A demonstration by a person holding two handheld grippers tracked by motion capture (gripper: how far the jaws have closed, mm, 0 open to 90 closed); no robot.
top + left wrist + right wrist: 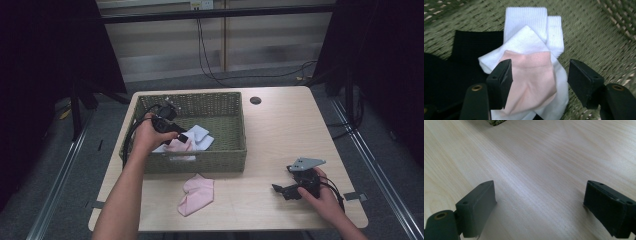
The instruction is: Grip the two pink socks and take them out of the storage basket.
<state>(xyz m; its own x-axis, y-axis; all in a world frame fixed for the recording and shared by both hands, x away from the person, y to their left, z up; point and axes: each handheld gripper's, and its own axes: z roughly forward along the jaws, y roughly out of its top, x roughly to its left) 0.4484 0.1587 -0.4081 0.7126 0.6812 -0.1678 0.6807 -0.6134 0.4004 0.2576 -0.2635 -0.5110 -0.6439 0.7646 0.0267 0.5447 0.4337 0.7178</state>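
- Pale wood table (280,130) carries everything, with a small dark round hole (255,100) near its far edge
- Woven green basket (227,159) sits at the far left corner, the biggest thing on the table, and socks are being gathered into it
- Black sock (461,65) lies on the basket floor towards its left wall, partly under the white ones
- White socks (534,30) lie in a loose pile on the basket floor, near the front wall
- Pink sock (529,75) lies on top of the white pile; it looks set down, since my left gripper (539,75) stands over it with jaws spread wide either side and not pinching it
- Second pink sock (196,194) lies flat on the table just outside the basket's front wall, towards the near edge; I judge this the one left to carry in
- My right gripper (285,191) rests by the near right corner, jaws spread with bare wood between them, well apart from that sock
- Nothing lies between the right gripper and the sock; only the basket's front wall must be cleared on the way in
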